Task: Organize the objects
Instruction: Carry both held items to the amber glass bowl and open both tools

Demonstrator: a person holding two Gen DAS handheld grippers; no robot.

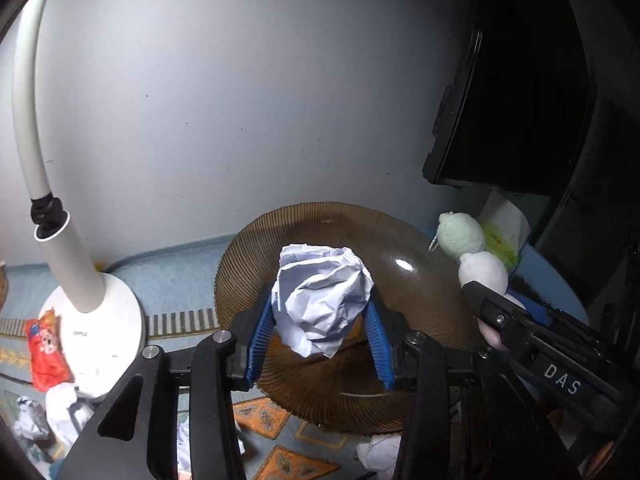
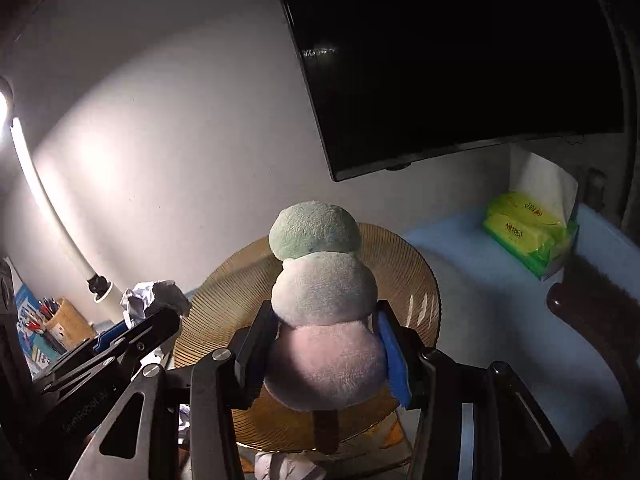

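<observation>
Left wrist view: the left tongs [image 1: 320, 334] stood partly open, with a crumpled paper ball [image 1: 320, 300] between their blue pads [image 1: 260, 338]; both pads appeared to touch the paper's sides, so it looked held above the ribbed amber glass plate [image 1: 404, 280]. The plate lay on a blue patterned desk [image 1: 176, 276]. A white lamp base [image 1: 116, 312] stood toward the desk's left edge, with a red snack wrapper [image 1: 44, 348] just beside it and more crumpled paper [image 1: 30, 424] near the lower left corner. At the right, the right tongs carried a plush toy [image 1: 472, 248], and a yellow tissue pack [image 1: 502, 240] sat behind it.

Right wrist view: the right tongs [image 2: 324, 356] were partly open and clamped on the plush toy's [image 2: 324, 288] pink bottom ball, with its white and green balls stacked upward. The toy hung over the amber plate [image 2: 416, 280]. The tissue pack [image 2: 528, 232] sat near the desk's [image 2: 460, 260] far right corner, below a dark screen [image 2: 460, 60]. The left tongs, at the left, carried the paper ball [image 2: 154, 298]. A pencil cup [image 2: 66, 320] stood by the left edge.
</observation>
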